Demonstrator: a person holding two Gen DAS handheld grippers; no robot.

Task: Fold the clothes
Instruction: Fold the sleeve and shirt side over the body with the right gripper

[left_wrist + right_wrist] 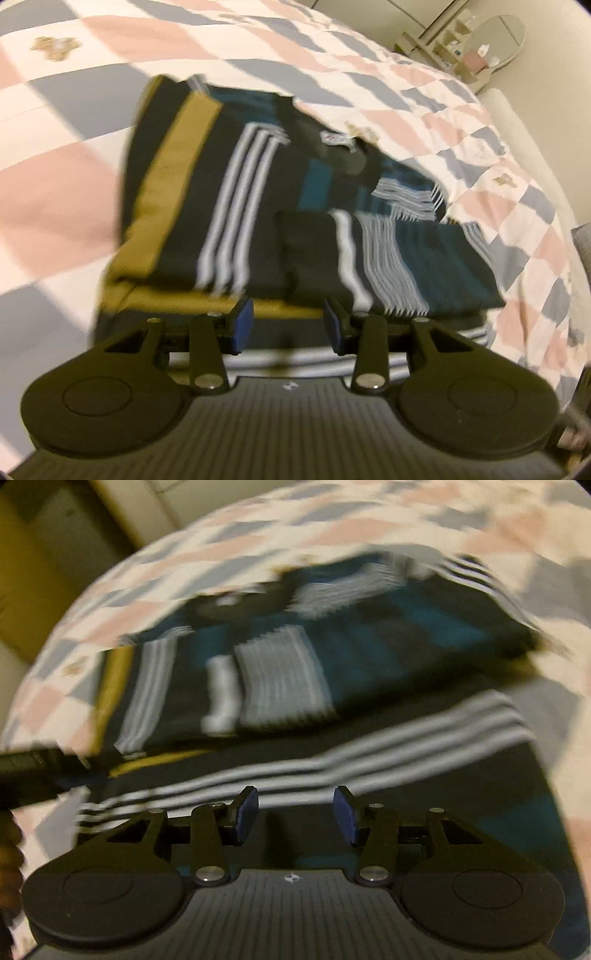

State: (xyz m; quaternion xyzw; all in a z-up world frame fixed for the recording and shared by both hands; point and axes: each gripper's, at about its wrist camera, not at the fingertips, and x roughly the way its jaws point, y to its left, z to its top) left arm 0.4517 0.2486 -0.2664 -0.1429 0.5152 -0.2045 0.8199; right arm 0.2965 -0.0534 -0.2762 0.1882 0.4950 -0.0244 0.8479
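A dark garment [236,192] with white stripes, teal blocks and a mustard band lies folded on the bed's checked quilt [55,122], pink, grey and white. In the left wrist view it fills the centre; a smaller folded part [388,258] lies on top toward 3 o'clock. The left claw [288,325] hovers at the garment's near edge, blue pads apart, nothing between them. A dressing stand with an oval mirror [495,40] is at 1 o'clock beyond the bed. In the right wrist view, badly blurred, the right claw [295,812] is released over the garment's striped near part [332,760], gripping nothing. The other gripper's black body [29,775] intrudes at 9 o'clock.
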